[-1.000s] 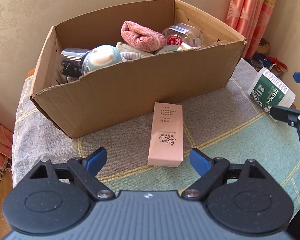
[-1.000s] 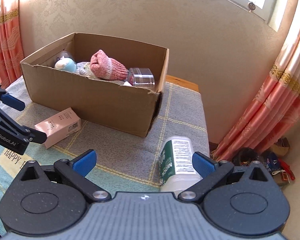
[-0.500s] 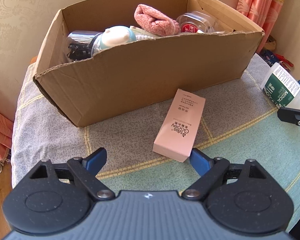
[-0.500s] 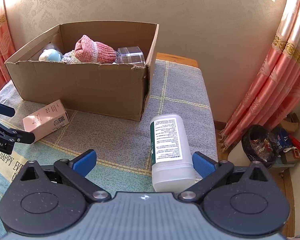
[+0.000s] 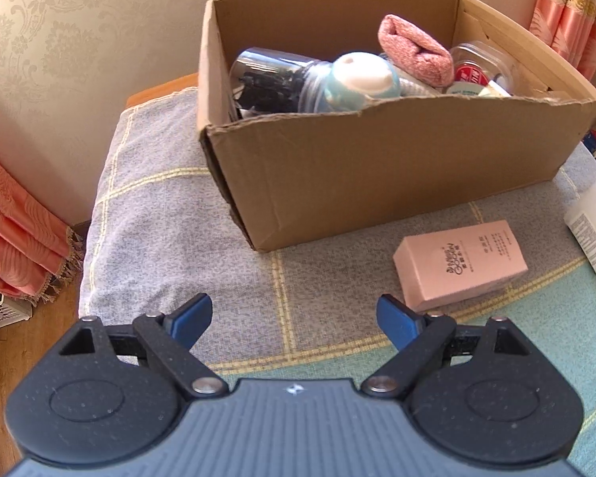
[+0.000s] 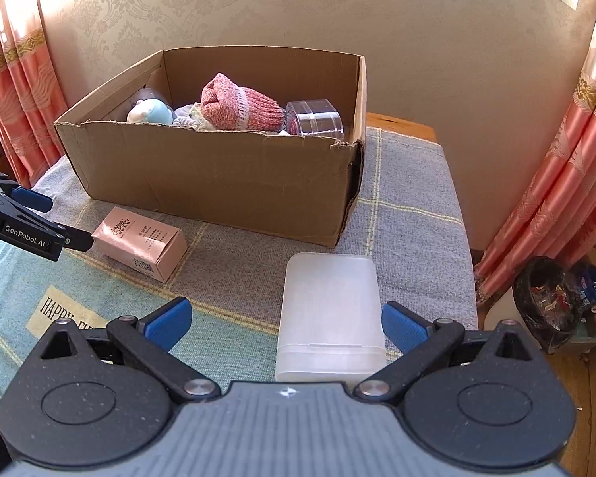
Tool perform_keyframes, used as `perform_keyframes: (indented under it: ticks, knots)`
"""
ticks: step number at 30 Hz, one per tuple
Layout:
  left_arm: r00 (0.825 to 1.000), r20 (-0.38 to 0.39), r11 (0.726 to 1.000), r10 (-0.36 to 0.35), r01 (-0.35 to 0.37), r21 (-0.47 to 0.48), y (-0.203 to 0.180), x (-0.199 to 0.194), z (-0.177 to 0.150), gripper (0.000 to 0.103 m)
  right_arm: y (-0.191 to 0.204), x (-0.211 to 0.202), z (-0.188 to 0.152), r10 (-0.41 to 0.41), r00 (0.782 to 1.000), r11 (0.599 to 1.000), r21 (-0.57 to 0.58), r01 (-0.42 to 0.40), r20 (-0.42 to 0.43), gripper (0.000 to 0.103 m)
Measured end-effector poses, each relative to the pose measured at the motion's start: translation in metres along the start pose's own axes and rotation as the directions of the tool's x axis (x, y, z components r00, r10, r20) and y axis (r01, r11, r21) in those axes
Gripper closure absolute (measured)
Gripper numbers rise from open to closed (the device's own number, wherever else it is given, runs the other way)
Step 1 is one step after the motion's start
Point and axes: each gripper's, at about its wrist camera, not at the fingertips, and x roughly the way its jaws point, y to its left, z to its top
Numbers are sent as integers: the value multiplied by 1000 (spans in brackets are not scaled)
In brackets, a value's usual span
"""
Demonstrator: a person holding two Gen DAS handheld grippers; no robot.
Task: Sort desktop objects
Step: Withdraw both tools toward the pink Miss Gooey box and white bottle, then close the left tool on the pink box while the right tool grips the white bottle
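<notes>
A cardboard box (image 5: 397, 171) (image 6: 218, 183) stands on the cloth-covered table, holding a pink knitted item (image 6: 238, 105), a pale blue toy (image 5: 361, 79) and clear jars (image 6: 316, 117). A pink carton (image 5: 461, 264) (image 6: 141, 242) lies in front of the box. A white plastic bottle (image 6: 331, 310) (image 5: 594, 230) lies on its side. My right gripper (image 6: 284, 322) is open, its fingers either side of the bottle without touching it. My left gripper (image 5: 294, 316) is open and empty, left of the carton; it also shows in the right wrist view (image 6: 31, 218).
The table's cloth (image 5: 159, 230) is grey and teal with yellow lines. Pink curtains (image 6: 556, 183) hang on both sides. A dark bag and clutter (image 6: 552, 302) sit on the floor to the right. A wall is close behind the box.
My left gripper has swung left, so the carton and box now sit to its right. The bottle has rolled: its label no longer faces up. My right gripper has closed in around it.
</notes>
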Motion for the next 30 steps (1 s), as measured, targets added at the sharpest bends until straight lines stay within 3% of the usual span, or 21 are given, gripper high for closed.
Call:
perform_keyframes:
  ticks: [2,6,11,14,21,30]
  knots:
    - [1000,5,1000,-10,10,-4,3,-3,2,13,-4,-1,1,5,1000,1000,5,-5,2,0]
    - [995,24,995,-95,94,32,-6,-15,0,13,-10,0,4,33,999,999,-26,-33,6,0]
    - [979,33,979,-202,201,48,-33,-21,5,13,-16,13,8,27,999,994,-102,-30,-30,0]
    - [970,24,968,-243,241,63,-49,-18,10,13,-24,22,5,80,995,993,-77,-84,-54,0]
    - [967,12,966,-254,252,62,-78,-2,18,13,-26,33,2,115,991,991,-57,-119,-74,0]
    - [986,-6,984,-166,166,63,-89,15,19,13,-21,38,-3,126,989,989,-70,-132,-83,0]
